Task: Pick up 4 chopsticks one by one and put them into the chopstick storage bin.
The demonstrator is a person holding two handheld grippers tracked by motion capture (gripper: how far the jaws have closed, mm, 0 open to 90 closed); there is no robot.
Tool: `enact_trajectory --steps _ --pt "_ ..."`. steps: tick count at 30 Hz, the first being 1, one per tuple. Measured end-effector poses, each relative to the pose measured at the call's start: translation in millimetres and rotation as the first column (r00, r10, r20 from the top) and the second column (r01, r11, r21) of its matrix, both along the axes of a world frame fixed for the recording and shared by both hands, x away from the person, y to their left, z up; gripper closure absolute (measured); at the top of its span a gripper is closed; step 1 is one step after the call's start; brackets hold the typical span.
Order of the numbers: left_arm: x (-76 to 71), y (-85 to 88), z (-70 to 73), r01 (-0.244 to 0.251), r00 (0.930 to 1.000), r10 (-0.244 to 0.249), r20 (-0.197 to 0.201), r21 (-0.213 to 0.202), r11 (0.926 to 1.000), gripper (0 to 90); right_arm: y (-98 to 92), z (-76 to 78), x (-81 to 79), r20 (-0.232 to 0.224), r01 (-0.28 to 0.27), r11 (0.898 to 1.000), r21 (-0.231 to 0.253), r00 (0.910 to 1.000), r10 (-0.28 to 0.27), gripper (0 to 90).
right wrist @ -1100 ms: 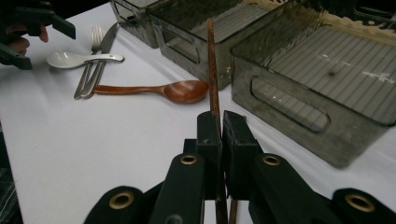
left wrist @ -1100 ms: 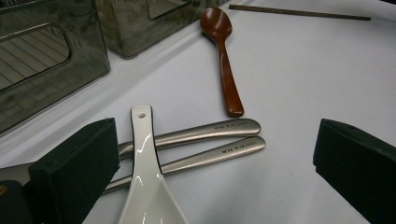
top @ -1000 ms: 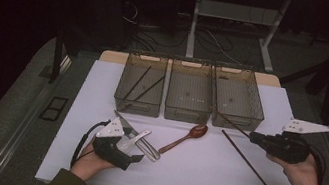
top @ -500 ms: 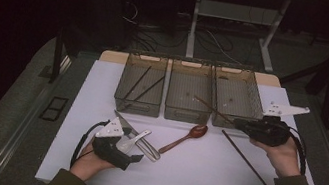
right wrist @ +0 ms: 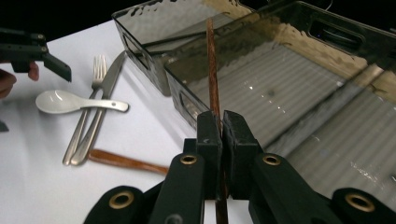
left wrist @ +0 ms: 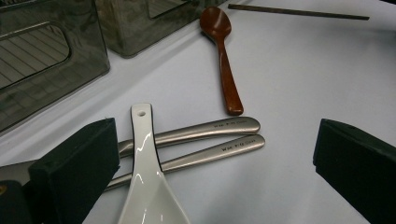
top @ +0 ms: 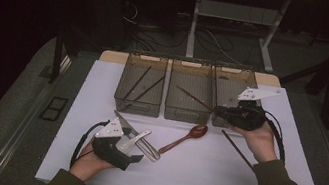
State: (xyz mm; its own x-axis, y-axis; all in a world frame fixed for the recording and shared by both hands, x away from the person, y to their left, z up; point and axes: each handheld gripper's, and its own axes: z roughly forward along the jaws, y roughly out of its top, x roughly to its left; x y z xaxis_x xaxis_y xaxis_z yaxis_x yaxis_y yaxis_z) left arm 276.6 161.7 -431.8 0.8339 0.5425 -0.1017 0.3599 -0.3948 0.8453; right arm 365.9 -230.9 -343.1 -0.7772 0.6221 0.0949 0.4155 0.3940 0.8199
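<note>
R gripper [right wrist: 219, 135] pinches 1 chopstick [right wrist: 212, 70] near its end over mid bin [top: 190, 89]; light, stiff, slick, so grip it firmly.

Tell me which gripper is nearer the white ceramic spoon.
Left. The left gripper has the white ceramic spoon lying between its open jaws, untouched. The right gripper is across the table by the bins, shut on a brown chopstick.

Small engraved lettering on two metal handles [left wrist: 219, 135]; illegible
</note>
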Motion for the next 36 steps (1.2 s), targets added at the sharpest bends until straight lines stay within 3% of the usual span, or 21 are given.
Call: enact_trajectory --steps 23,36 --pt "-1.1 -1.6 0.5 0.012 0.9999 -0.012 0.006 0.007 0.9999 0.0 101.8 -2.3 52.2 -0.022 0.001 1.0 -0.026 0.9998 -0.002 85.1" --pt "-2.1 -2.2 1.6 0.01 0.9999 -0.01 0.008 -0.009 0.9999 0.0 152.5 -15.9 90.5 -0.078 0.026 0.999 -0.042 0.9965 -0.029 85.1"
